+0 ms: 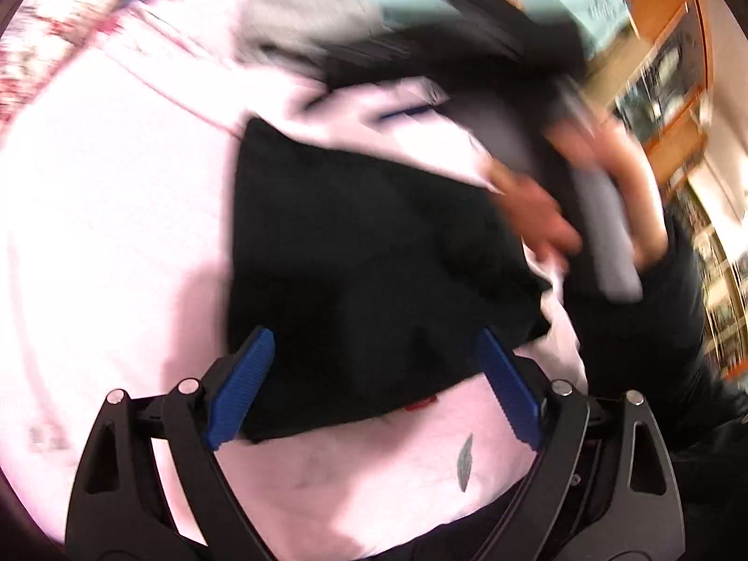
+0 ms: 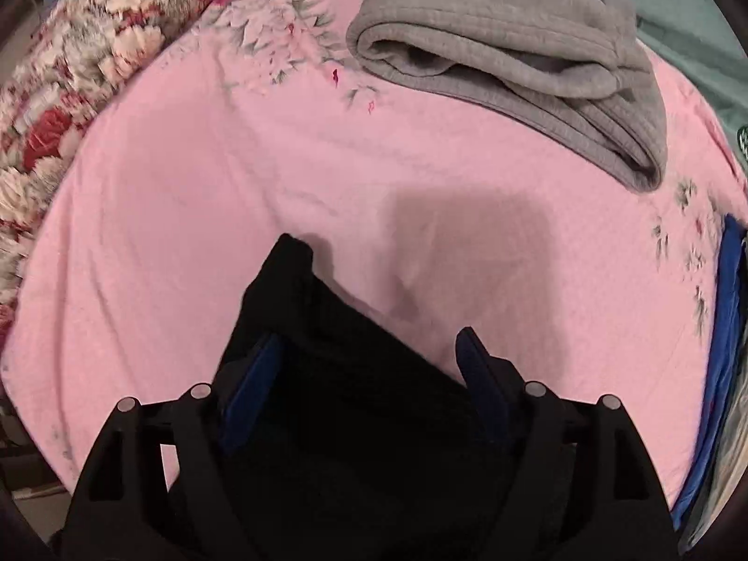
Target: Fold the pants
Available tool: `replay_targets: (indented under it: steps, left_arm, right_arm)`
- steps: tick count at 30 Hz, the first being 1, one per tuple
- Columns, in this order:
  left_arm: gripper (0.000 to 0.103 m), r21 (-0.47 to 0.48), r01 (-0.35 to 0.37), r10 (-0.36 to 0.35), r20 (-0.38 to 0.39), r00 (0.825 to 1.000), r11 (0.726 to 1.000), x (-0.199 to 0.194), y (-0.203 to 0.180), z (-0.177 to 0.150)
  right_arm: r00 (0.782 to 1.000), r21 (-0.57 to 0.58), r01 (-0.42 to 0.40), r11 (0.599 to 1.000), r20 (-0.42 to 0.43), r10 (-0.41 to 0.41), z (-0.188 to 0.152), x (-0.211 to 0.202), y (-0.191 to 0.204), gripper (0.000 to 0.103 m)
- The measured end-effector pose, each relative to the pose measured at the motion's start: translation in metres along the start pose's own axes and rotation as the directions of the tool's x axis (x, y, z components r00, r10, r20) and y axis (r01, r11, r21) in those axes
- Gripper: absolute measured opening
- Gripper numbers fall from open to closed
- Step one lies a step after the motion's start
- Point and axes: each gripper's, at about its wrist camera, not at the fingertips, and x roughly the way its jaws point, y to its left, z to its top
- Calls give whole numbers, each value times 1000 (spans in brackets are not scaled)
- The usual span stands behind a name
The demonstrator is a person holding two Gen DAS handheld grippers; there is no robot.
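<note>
The black pants (image 1: 374, 257) lie folded in a dark block on the pink bedsheet (image 1: 117, 210) in the blurred left wrist view. My left gripper (image 1: 374, 350) is open, its blue pads (image 1: 243, 388) wide apart over the near edge of the pants. My right gripper (image 2: 369, 350) is open too, and a fold of the black pants (image 2: 336, 374) lies between its blue fingers (image 2: 481, 374), reaching forward past them. A hand holding the right gripper's handle (image 1: 603, 215) shows at the right of the left wrist view.
A folded grey sweatshirt (image 2: 514, 56) lies at the far side of the pink bedsheet (image 2: 187, 210). A red and white floral quilt (image 2: 70, 70) runs along the left. A blue cloth (image 2: 729, 304) is at the right edge. Wooden shelves (image 1: 668, 70) stand beyond the bed.
</note>
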Motion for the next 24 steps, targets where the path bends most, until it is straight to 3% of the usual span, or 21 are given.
replay_targets:
  steps: [3,7,10,13,16,17,20,24]
  left_arm:
    - [90,-77,-57,59,25,998,995,-21,25,9]
    - [90,-175,-99,89,-65,994,979,-2,58,12]
    - [90,-255,-7,-35,-158,987,967,28,73,15]
    - [92,-234,8,-52,-183,982,972,54,68,23]
    - [95,-265,139,-204,-237,950,954,84,61,43]
    - [97,-270,152,-221,-243,945,951,91,61,52]
    - [97,-265,190,-259,-257,931,945,113,56,71]
    - [97,-262,253,-311,-211,927,931,111,58,68]
  right_arm:
    - [994,14,-65,998,94,63,-27,-53,-20,78]
    - [984,40,-57,998,174,50,-94,-98,-59,86]
    - [985,142,-60,988,171,35,-154,-98,-92,86]
    - [985,261,-76,962,171,32,-214,-96,-120,86]
    - [981,359,-96,928,190,28,-260,-107,-143,86]
    - [977,390,-121,913,207,41,-271,-113,-151,86]
    - [960,427,-196,883,267,84,-281,-126,-161,86]
    - [945,414,-274,868,285,163,-268,-122,-155,86]
